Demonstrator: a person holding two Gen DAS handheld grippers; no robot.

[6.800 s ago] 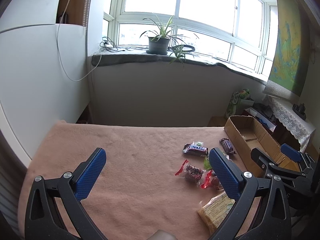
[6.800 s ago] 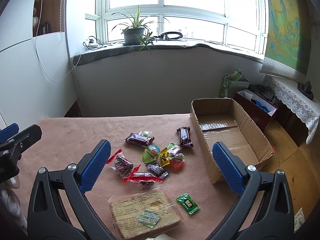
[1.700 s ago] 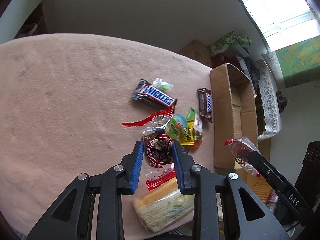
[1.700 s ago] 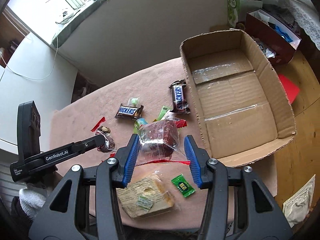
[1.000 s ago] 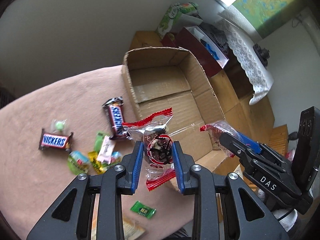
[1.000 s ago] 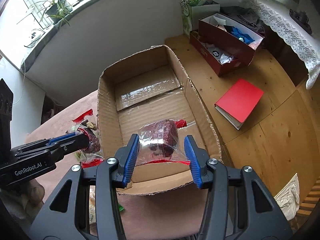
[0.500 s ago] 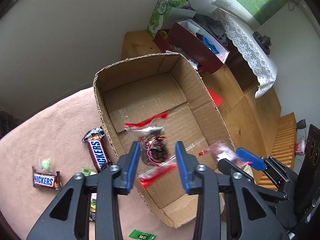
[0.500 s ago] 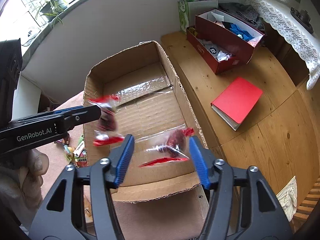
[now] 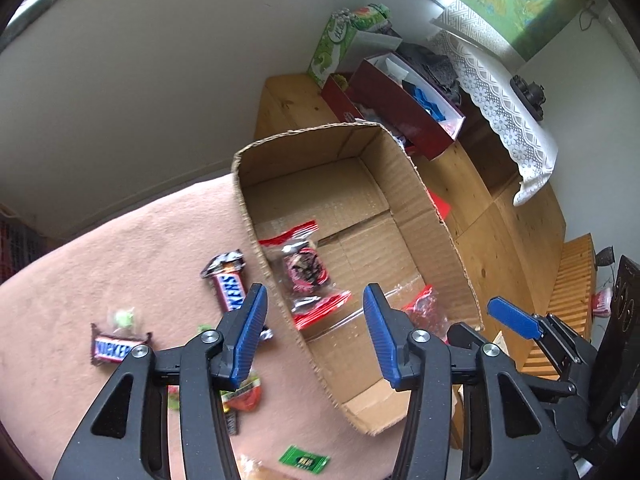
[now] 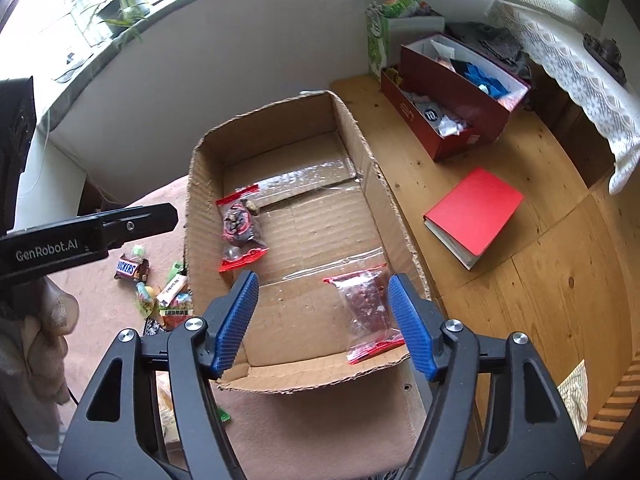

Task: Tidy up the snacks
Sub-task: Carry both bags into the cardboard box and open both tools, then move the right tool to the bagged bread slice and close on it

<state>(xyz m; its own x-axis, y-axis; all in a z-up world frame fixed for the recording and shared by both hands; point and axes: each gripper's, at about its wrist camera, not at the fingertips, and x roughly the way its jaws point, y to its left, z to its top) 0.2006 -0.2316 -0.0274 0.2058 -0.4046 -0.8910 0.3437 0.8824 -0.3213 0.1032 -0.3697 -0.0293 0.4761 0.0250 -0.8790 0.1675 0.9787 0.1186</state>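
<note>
An open cardboard box point(image 9: 440, 220) point(image 10: 376, 200) stands at the right end of the pink-covered table point(image 9: 120, 264). Two clear snack packets with red ends lie inside it: one near the left wall point(image 9: 306, 270) point(image 10: 239, 228), one at the near right corner point(image 10: 366, 312) point(image 9: 424, 312). My left gripper point(image 9: 314, 336) is open and empty above the box's left wall. My right gripper point(image 10: 324, 322) is open and empty above the box's near edge. Two Snickers bars point(image 9: 228, 284) point(image 9: 116, 346), small candies point(image 10: 172, 296) and a green packet point(image 9: 304, 460) lie on the table.
On the wooden floor right of the box lie a red book point(image 10: 474, 216) and a dark red box of odds and ends point(image 10: 452, 96). A green carton point(image 9: 340, 40) stands by the wall. A lace-covered cabinet point(image 9: 500, 108) is at the far right.
Both grippers carried their packets over the box, then opened. Both packets dropped and now lie on the box floor. The jaws have spread wider since half a second ago.
</note>
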